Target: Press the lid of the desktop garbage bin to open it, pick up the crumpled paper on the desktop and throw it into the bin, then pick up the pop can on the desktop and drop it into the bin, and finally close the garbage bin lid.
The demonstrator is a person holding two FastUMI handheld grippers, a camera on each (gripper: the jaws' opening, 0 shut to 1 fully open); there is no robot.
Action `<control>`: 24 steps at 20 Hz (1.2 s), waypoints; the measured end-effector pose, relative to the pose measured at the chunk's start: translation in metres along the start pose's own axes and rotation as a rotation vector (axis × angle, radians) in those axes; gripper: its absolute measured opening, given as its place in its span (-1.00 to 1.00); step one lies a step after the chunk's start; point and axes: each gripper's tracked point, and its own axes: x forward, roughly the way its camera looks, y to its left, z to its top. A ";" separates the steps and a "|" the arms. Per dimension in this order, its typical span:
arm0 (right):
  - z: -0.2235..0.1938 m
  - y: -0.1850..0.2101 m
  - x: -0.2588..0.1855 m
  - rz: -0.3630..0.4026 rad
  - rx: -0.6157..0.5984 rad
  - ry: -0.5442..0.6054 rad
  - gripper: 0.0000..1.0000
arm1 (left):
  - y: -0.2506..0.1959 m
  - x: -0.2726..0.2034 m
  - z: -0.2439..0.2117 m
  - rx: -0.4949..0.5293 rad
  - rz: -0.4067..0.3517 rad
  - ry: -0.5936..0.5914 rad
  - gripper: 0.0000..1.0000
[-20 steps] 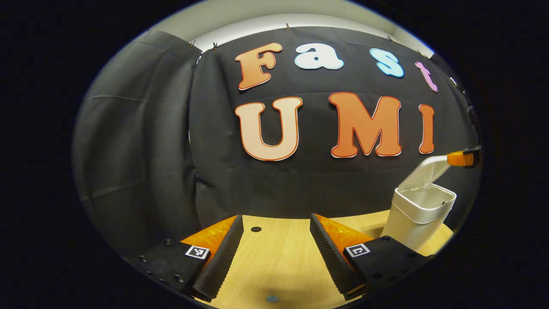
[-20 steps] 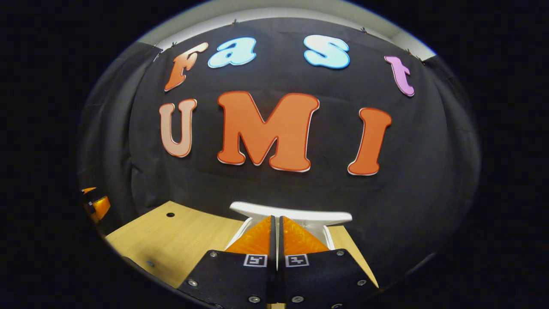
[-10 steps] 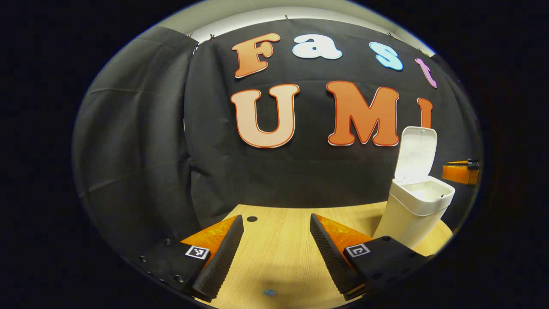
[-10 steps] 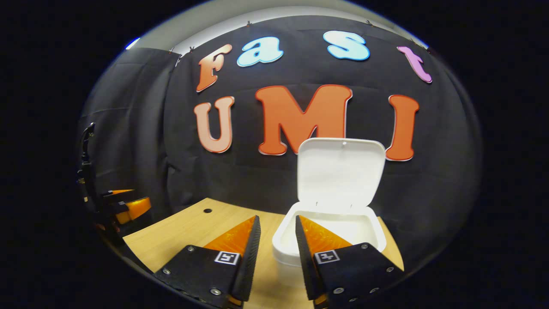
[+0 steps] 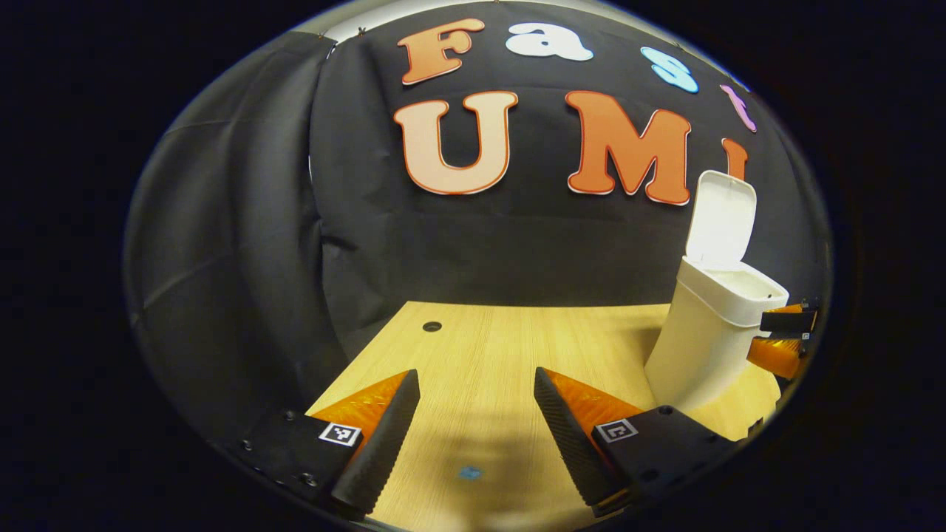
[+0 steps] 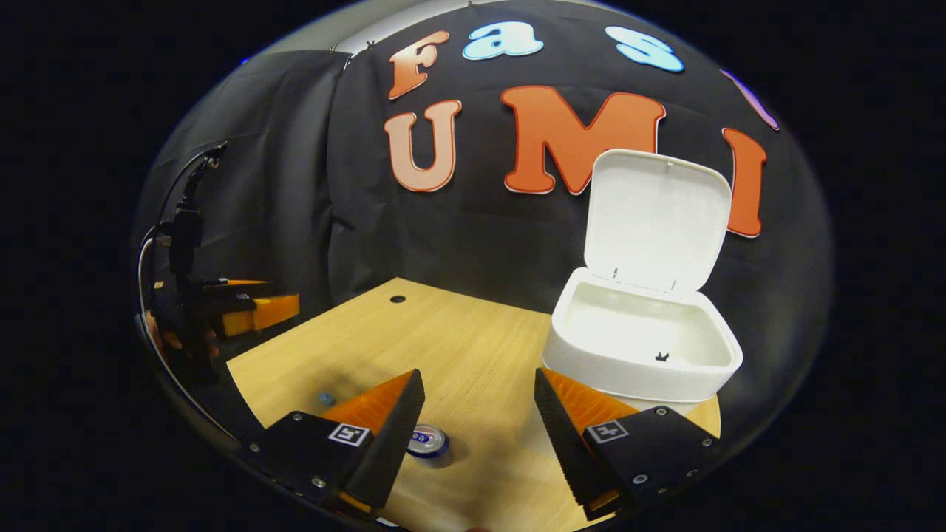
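**Inspector:** Status of the bin [image 6: 641, 353]?

**Me:** Its lid [image 6: 654, 218] is standing open. The pop can [image 6: 427, 441] is sitting left of the bin. I'm holding both the right gripper [image 6: 479, 425] and the left gripper [image 5: 477, 428] spread, grasping nothing. I'm seeing no paper; the bin's depth is hidden.

Nothing legible here, apart from the wall letters. The left gripper [image 5: 475, 372] carries two small black-and-white coded squares [image 5: 340, 434], one per finger: a pattern, no words or numbers. Same pair of squares [image 6: 349, 434] on the right gripper [image 6: 478, 373]. The can [image 6: 427, 441] shows its top with some print on the rim, too small to read. The bin [image 6: 635, 369] is plain white, no marking.
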 end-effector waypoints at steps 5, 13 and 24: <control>-0.049 0.016 0.011 0.048 -0.002 0.111 0.91 | 0.008 -0.002 -0.035 0.017 0.006 0.106 0.98; -0.108 0.043 0.034 0.123 -0.014 0.256 0.96 | 0.005 -0.009 -0.070 -0.004 0.012 0.216 0.99; -0.153 0.064 0.070 0.175 -0.050 0.322 0.96 | 0.003 -0.015 -0.102 0.018 -0.025 0.330 0.99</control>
